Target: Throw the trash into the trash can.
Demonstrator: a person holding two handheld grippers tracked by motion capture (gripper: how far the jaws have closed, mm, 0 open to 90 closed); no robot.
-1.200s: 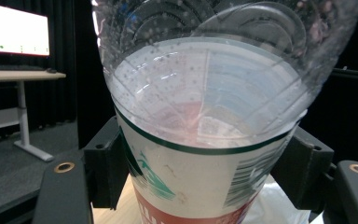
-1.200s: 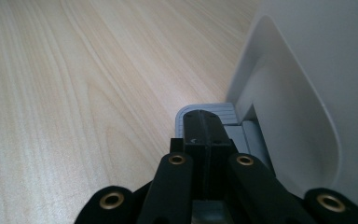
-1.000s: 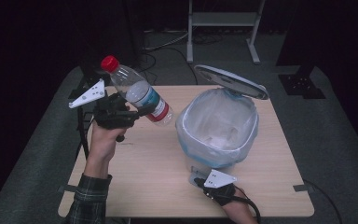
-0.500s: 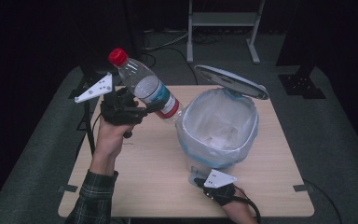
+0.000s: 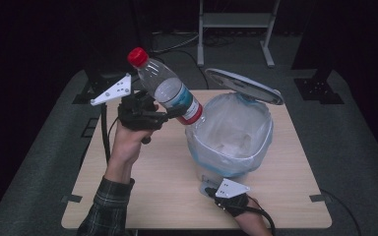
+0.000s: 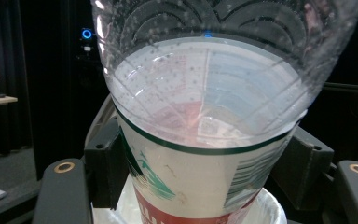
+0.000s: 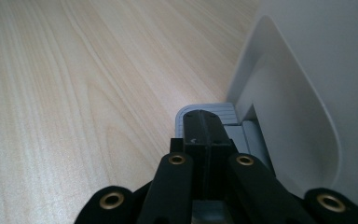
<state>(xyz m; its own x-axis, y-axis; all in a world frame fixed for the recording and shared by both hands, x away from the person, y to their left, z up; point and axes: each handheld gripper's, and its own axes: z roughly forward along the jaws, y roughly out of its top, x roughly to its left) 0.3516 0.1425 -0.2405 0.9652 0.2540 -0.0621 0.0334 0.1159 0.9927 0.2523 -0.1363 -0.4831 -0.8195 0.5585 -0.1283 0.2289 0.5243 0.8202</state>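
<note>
The left tongs [image 5: 174, 114] are clenched on the bottle [image 5: 170, 91], gripping it at the label near its base; in the left gripper view the two jaws press on both sides of the label. The bottle is tilted in the air, its red cap [image 5: 138, 56] pointing up and away toward the far left corner of the desk [image 5: 142, 196], its base just at the left rim of the bin [image 5: 231, 135]. The right tongs [image 7: 204, 128] are fully clenched with nothing between them, and their tip rests on the grey pedal [image 7: 216, 112] at the foot of the bin, near the front edge of the desk. The lid [image 5: 243, 84] stands open over the far side.

I think the step is to drop the bottle into the bin. To do it well, the right tongs should keep pressing the pedal so the lid does not fall. The left hand [image 5: 125, 142] should carry the base further over the middle of the liner [image 5: 216, 147], not only the rim, and lower it a little before it releases. If it lets go too early, the bottle may hit the rim and roll on the desk.
</note>
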